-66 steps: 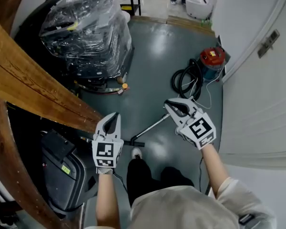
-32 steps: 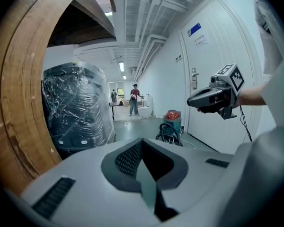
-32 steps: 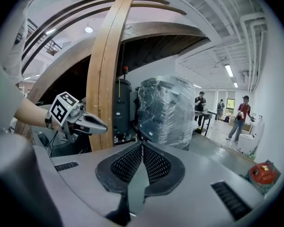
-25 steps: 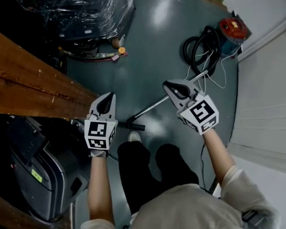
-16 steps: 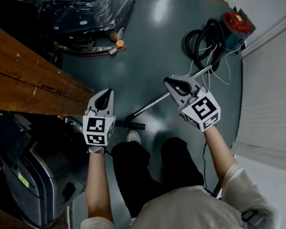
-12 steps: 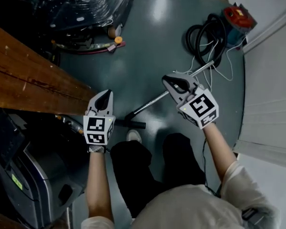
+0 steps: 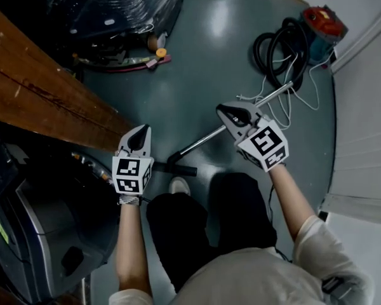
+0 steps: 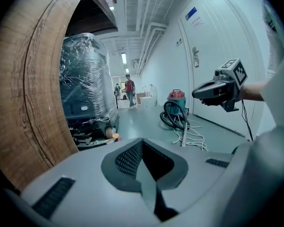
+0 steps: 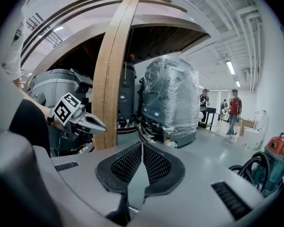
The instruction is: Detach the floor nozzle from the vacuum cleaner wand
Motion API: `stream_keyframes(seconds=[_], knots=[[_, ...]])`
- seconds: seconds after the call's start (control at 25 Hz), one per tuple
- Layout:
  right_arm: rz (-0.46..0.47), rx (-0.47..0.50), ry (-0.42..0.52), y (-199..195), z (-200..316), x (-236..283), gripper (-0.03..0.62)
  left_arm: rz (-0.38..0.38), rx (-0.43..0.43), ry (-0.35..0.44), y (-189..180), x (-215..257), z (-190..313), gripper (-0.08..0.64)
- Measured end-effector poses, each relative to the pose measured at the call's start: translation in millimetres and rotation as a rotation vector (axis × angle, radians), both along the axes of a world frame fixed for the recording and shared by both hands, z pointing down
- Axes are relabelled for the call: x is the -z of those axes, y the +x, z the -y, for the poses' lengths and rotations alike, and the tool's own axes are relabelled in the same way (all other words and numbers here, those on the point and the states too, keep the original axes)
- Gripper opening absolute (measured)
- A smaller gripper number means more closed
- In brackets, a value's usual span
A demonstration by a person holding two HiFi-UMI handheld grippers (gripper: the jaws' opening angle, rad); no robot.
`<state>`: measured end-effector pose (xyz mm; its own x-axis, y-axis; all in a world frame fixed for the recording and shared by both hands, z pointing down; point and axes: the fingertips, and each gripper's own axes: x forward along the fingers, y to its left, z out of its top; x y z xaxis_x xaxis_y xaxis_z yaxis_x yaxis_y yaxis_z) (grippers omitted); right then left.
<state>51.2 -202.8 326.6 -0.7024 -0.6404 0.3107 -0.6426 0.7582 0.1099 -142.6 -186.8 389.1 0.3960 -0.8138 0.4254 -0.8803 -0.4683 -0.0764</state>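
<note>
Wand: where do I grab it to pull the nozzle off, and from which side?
Probably the wand on its bare silver tube just past the nozzle, coming down from above with jaws across it: it lies along the floor, slim and straight.

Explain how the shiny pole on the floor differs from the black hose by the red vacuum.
The wand is straight, thin and silvery; the hose is black, thicker and coiled. The wand ends in a black floor nozzle by the person's shoe; the hose lies beside the red vacuum. Both lie on the grey floor.
</note>
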Motion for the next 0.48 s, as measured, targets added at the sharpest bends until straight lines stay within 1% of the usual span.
stream_keyframes(seconds=[0.12, 0.28, 0.48], knots=[[0.014, 0.010, -0.005, 2, -5, -10, 0.031, -0.009, 0.010, 0.005, 5, -6, -7, 0.002], [0.026, 0.021, -0.029, 7, -9, -30, 0.031, -0.040, -0.005, -0.003, 18, -16, -15, 0.002], [0.047, 0.040, -0.056, -3, -1, -61, 0.031, -0.061, 0.011, -0.033, 14, -45, -12, 0.002]])
